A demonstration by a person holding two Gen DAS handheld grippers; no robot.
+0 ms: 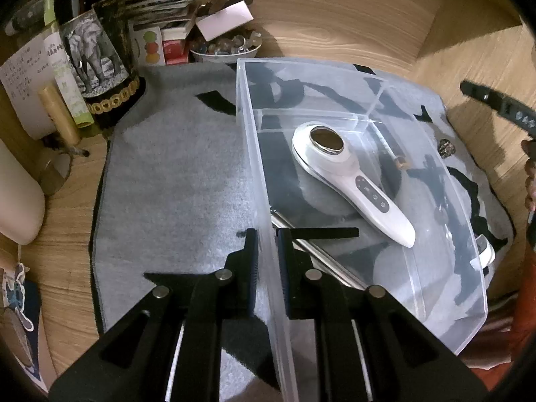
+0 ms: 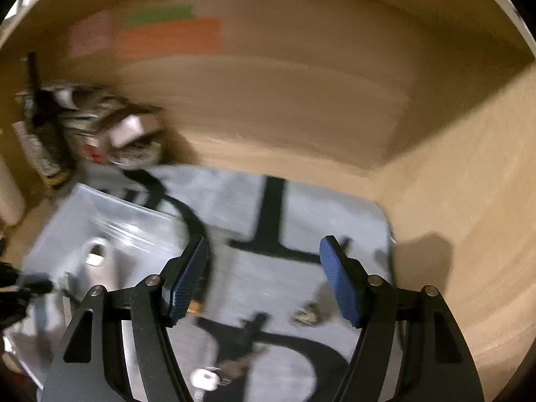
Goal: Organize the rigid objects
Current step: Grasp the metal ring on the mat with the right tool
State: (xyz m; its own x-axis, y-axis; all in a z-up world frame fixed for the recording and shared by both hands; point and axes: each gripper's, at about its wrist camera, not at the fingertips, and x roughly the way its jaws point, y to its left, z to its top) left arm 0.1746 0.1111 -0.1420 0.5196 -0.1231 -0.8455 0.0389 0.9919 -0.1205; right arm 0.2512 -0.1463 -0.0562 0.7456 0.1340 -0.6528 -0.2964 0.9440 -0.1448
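Note:
A clear plastic box [image 1: 248,127] stands on a grey mat [image 1: 174,167] with black shapes. My left gripper [image 1: 267,238] is shut on the box's near wall, one finger inside and one outside. Inside lie a white handheld device [image 1: 351,181] with a round bronze head and a metal bar [image 1: 321,254]. My right gripper [image 2: 264,244] hangs open and empty over the mat, right of the box [image 2: 100,221]; one of its fingers [image 1: 495,105] shows at the left wrist view's right edge. Below it lie a small crumpled metal piece [image 2: 305,315], a key-like piece [image 2: 241,365] and a white plug [image 2: 204,378].
The mat lies in a wooden alcove with walls behind and to the right [image 2: 469,201]. At the back left stand a dark elephant-print tin [image 1: 97,63], boxes, papers and a bowl of small trinkets [image 1: 224,47]. The right wrist view is motion-blurred.

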